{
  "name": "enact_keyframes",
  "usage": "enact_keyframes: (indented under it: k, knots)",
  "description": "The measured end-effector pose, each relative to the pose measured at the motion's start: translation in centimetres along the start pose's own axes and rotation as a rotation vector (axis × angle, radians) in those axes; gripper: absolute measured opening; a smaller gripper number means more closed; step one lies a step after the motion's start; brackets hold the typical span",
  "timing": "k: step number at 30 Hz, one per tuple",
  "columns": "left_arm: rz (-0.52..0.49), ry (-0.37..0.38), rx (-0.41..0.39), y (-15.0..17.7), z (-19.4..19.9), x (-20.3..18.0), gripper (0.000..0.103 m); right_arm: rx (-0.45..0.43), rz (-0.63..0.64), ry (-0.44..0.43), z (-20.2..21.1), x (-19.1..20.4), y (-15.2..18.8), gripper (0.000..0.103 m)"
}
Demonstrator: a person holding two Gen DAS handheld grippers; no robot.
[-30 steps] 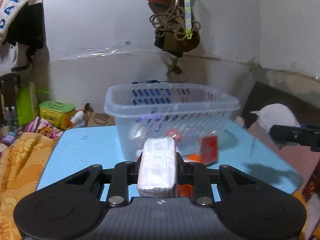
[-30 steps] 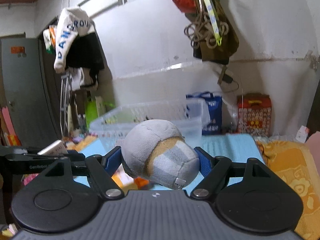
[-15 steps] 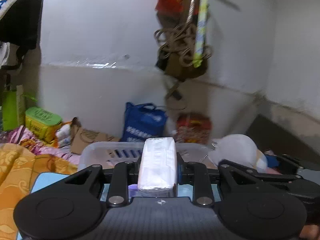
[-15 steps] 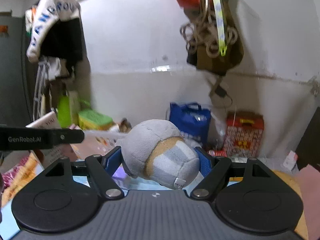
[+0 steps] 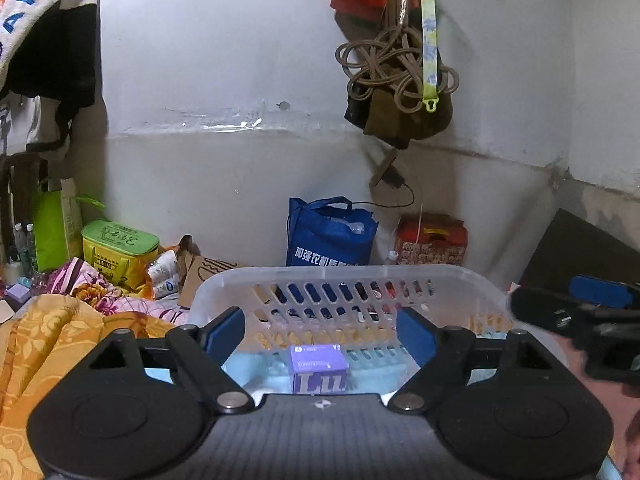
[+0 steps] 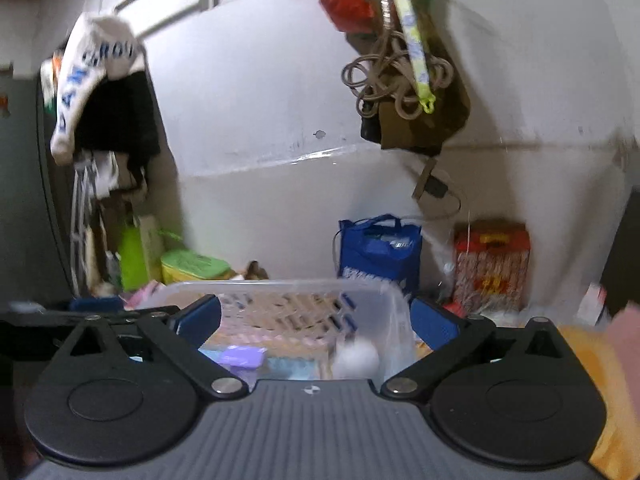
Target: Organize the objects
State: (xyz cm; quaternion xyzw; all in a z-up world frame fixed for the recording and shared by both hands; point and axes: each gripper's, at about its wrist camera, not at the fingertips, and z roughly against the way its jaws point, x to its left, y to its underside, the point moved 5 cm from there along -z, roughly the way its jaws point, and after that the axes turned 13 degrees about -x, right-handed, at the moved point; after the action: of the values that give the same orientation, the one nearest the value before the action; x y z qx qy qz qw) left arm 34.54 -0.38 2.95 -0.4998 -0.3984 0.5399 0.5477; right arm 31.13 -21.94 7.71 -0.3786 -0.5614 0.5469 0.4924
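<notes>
A translucent white slotted basket (image 5: 340,278) stands right below both grippers. My left gripper (image 5: 320,334) hangs over its near side, its jaws opening with nothing between the blue pads. The purple tissue pack (image 5: 318,368) lies free inside the basket beneath it. My right gripper (image 6: 316,320) is over the basket (image 6: 280,290) too, its jaws opening and empty. The grey plush toy (image 6: 356,356), blurred, sits low in the basket by its right wall, with the purple pack (image 6: 244,356) to its left. Each gripper also shows at the edge of the other's view.
Behind the basket, a blue bag (image 5: 328,236), a red box (image 5: 432,240) and a yellow-green case (image 5: 120,246) stand against the white wall. An orange cloth (image 5: 52,344) lies at the left. A rope-tied bag (image 5: 400,92) hangs on the wall above.
Both grippers moved over the basket and opened. The tissue pack left the left gripper and the plush toy left the right one; both now lie in the basket.
</notes>
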Motion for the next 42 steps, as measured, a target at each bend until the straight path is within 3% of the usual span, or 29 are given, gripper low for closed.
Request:
enact_keyframes:
  k: [6, 13, 18, 21, 28, 35, 39, 42]
  knots:
    - [-0.052, 0.008, -0.042, 0.4, 4.2, -0.8, 0.086, 0.026, -0.138, -0.039, 4.7, -0.7, 1.6, 0.103]
    - [-0.081, 0.039, -0.044, 2.0, 9.0, -1.7, 0.086, 0.101, -0.143, -0.011, 6.2, -1.3, 4.5, 0.103]
    - [-0.075, 0.07, -0.01, 5.7, 11.4, -0.8, 0.086, 0.155, -0.097, 0.017, 7.3, -1.7, 7.8, 0.103]
    - [-0.083, 0.102, 0.057, 8.4, 11.3, -0.2, 0.086, 0.217, -0.021, 0.027, 7.1, -1.6, 9.4, 0.103]
    - [-0.086, 0.095, 0.154, 11.7, 9.2, 0.5, 0.086, 0.236, -0.004, 0.041, 7.0, -1.8, 10.7, 0.103]
    - [0.074, 0.006, 0.115, 11.0, 8.7, 2.8, 0.083, 0.199, 0.008, 0.022, 7.1, -1.3, 10.8, 0.103]
    - [0.04, -0.002, 0.16, 11.9, 7.5, 2.2, 0.077, 0.219, 0.012, 0.011, 6.9, -0.8, 11.1, 0.103]
    - [0.041, -0.036, 0.146, 12.0, 7.6, 2.4, 0.077, 0.207, 0.032, 0.008, 7.1, -0.5, 10.9, 0.103]
